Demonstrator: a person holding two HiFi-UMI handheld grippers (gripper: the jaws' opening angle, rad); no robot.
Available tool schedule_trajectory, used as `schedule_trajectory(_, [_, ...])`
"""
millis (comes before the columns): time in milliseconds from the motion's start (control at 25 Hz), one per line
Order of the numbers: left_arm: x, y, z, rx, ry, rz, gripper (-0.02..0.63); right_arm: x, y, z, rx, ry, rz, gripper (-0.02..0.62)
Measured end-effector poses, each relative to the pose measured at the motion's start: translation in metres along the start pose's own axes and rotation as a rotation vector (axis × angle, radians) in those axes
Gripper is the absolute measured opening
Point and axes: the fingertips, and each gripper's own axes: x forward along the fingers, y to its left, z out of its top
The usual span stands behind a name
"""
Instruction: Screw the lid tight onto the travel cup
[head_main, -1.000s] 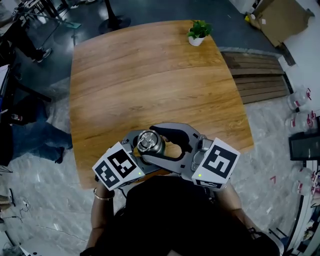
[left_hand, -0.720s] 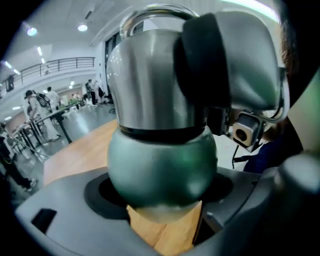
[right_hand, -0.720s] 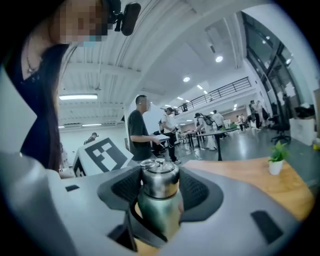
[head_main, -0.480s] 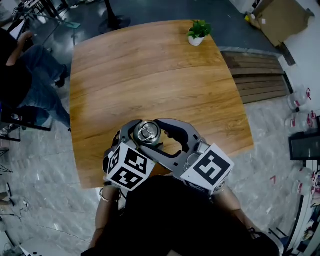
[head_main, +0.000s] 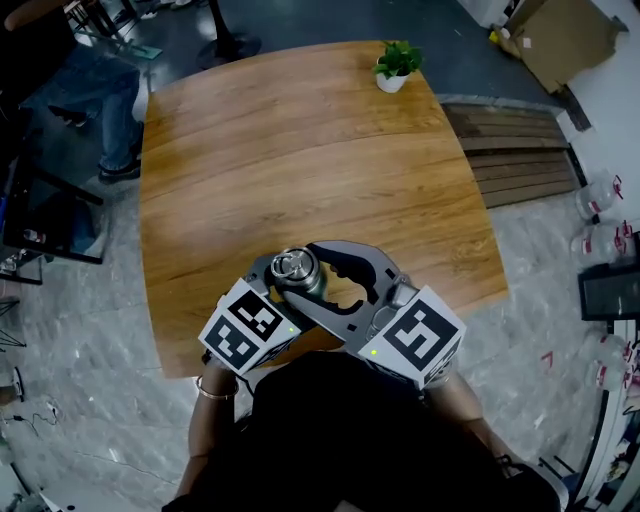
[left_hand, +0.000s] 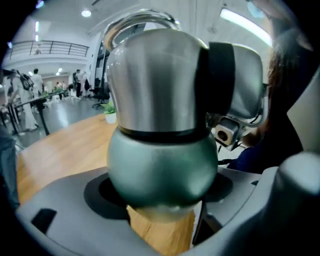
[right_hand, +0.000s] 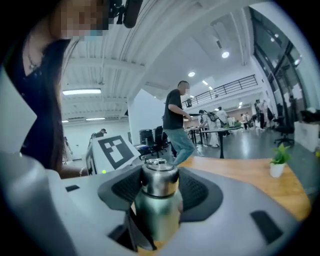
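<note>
At the near edge of the round-cornered wooden table (head_main: 300, 150), close to the person's body, the left gripper (left_hand: 161, 192) was clamped on the belly of the green, round-bodied metal travel cup (left_hand: 162, 167), which stood upright; the right gripper (right_hand: 159, 186) was closing its jaws around the brushed steel lid (right_hand: 159, 179) seated on the cup, with its ribbed black pads (right_hand: 125, 189) just beside the lid on either side; at the far edge stood a small green plant in a white pot (head_main: 397, 66).
</note>
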Motion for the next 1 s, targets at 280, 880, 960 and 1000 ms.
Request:
schedule_trajectory(280, [0.000,0.032,-0.009,0.048,0.094,0.257,0.402,0.005,-0.008,-0.007,-0.026,0.029,-0.088,0.244])
schedule_trajectory(880, [0.004,-0.006,-0.001,0.008,0.000,-0.017,0.402,0.004,0.003,-0.008,-0.013,0.051,0.031,0.250])
schedule_trajectory(960, [0.005,0.013,-0.004,0.037,0.056,0.136,0.402,0.006,-0.005,-0.011,-0.014,0.061,-0.041,0.250])
schedule_trajectory(1000, [0.004,0.021,-0.006,0.063,0.087,0.203,0.402,0.006,-0.007,-0.013,-0.011,0.065,-0.064,0.250])
